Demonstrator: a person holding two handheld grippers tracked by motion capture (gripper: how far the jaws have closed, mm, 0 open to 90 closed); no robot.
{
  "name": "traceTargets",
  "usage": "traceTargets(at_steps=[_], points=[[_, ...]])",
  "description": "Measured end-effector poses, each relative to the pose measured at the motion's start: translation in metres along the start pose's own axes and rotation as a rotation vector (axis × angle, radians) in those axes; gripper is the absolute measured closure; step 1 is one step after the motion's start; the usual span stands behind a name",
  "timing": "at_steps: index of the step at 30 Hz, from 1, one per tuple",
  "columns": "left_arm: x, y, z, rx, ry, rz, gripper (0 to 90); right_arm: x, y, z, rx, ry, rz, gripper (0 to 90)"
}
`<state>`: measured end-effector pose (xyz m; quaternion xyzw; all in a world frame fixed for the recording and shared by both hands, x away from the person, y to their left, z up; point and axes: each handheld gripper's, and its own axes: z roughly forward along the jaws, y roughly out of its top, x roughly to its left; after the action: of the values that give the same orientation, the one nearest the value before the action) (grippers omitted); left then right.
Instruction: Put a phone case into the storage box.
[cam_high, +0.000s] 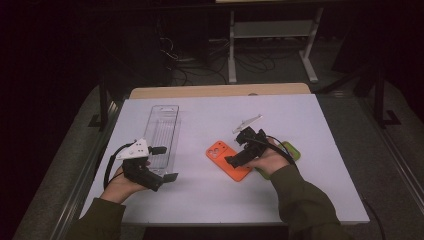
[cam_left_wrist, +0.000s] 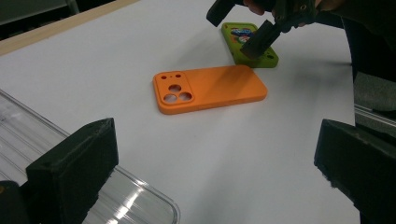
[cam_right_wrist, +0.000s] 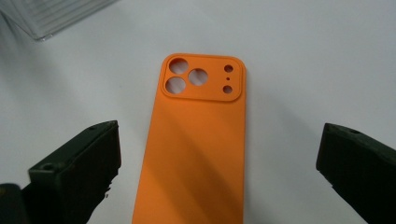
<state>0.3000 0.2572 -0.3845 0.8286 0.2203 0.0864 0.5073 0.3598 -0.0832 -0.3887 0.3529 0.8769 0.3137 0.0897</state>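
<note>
Hovering low over the orange phone case (cam_right_wrist: 196, 140), right gripper (cam_right_wrist: 219, 163) has jaws spread wide, one either side of it, nothing gripped; case lies flat on the white surface (cam_high: 210, 200), camera cutouts at the end away from this gripper. Green phone case (cam_left_wrist: 250, 44) sits just behind right gripper, by the hand. Left gripper (cam_left_wrist: 215, 177) also wide open and holding nothing, well apart from orange case, right beside near end of the clear plastic tray (cam_high: 162, 132)

The white table (cam_high: 210, 195) carries an orange phone case (cam_high: 223, 156), a green phone case (cam_high: 292, 151) and a clear tray (cam_high: 162, 131).
</note>
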Motion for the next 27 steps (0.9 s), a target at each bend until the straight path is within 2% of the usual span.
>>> traceTargets(at_steps=[8, 9, 14, 27], points=[[0.000, 0.000, 0.000, -0.001, -0.001, 0.002, 0.0, 0.000, 0.002, 0.011, 0.068, 0.006, 0.000, 0.0], [0.000, 0.000, 0.000, -0.001, -0.002, -0.002, 0.0, 0.000, 0.002, 0.016, 0.095, 0.006, 0.001, 0.0], [-0.001, 0.000, 0.001, -0.003, -0.003, -0.005, 0.0, 0.003, 0.004, 0.026, 0.149, 0.004, -0.002, 0.0], [0.000, -0.001, 0.000, -0.002, -0.001, -0.002, 0.0, 0.012, 0.005, 0.047, 0.239, -0.007, -0.027, 0.0]])
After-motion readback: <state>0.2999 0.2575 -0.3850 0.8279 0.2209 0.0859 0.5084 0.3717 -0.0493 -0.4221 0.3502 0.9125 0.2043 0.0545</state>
